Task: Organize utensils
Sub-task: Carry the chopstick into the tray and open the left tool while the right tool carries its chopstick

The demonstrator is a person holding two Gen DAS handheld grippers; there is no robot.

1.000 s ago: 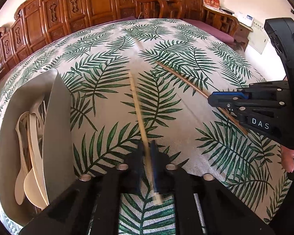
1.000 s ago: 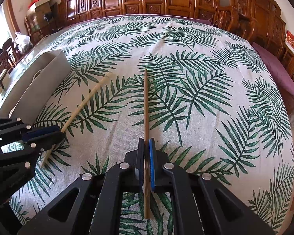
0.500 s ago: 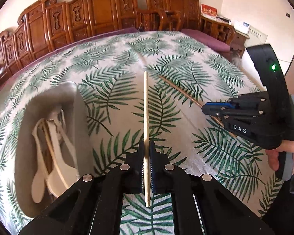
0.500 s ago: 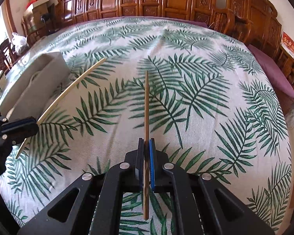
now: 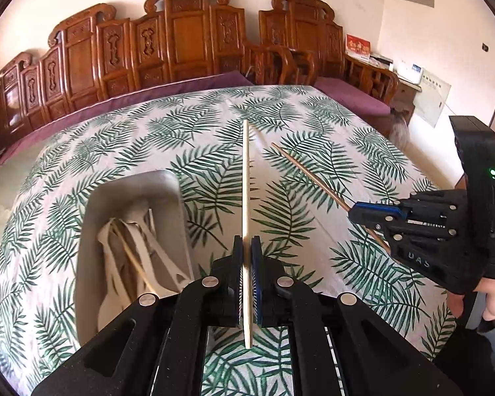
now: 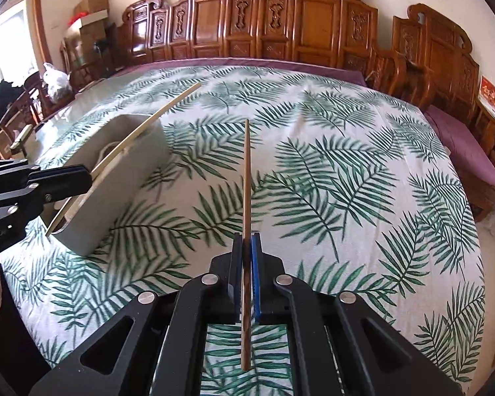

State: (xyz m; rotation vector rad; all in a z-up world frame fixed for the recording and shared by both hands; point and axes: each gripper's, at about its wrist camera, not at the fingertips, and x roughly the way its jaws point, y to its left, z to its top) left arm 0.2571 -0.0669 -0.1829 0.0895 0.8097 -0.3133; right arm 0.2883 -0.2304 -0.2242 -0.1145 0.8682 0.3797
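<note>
My left gripper (image 5: pixel 246 242) is shut on a pale chopstick (image 5: pixel 245 178) that points away over the leaf-print tablecloth. To its left lies a grey tray (image 5: pixel 89 224) with several pale wooden utensils (image 5: pixel 142 250) inside. My right gripper (image 6: pixel 246 241) is shut on a darker brown chopstick (image 6: pixel 246 178), held clear of the cloth. From the left wrist camera the right gripper (image 5: pixel 353 213) stands at the right, its brown chopstick (image 5: pixel 308 173) slanting up-left. In the right wrist view the left gripper (image 6: pixel 87 178) holds the pale chopstick (image 6: pixel 148 125) over the grey tray (image 6: pixel 115 191).
The leaf-print tablecloth (image 6: pixel 330 171) covers a large table. Carved wooden chairs (image 5: pixel 181 43) line its far side, with purple cushions (image 6: pixel 462 138) along the right. A hand (image 5: pixel 491 300) grips the right tool. Boxes and bags (image 6: pixel 56 79) stand at the far left.
Both grippers have risen off the cloth with their chopsticks still clamped. The left one has moved over toward the grey tray, which now lies closer to the centre of its view.
</note>
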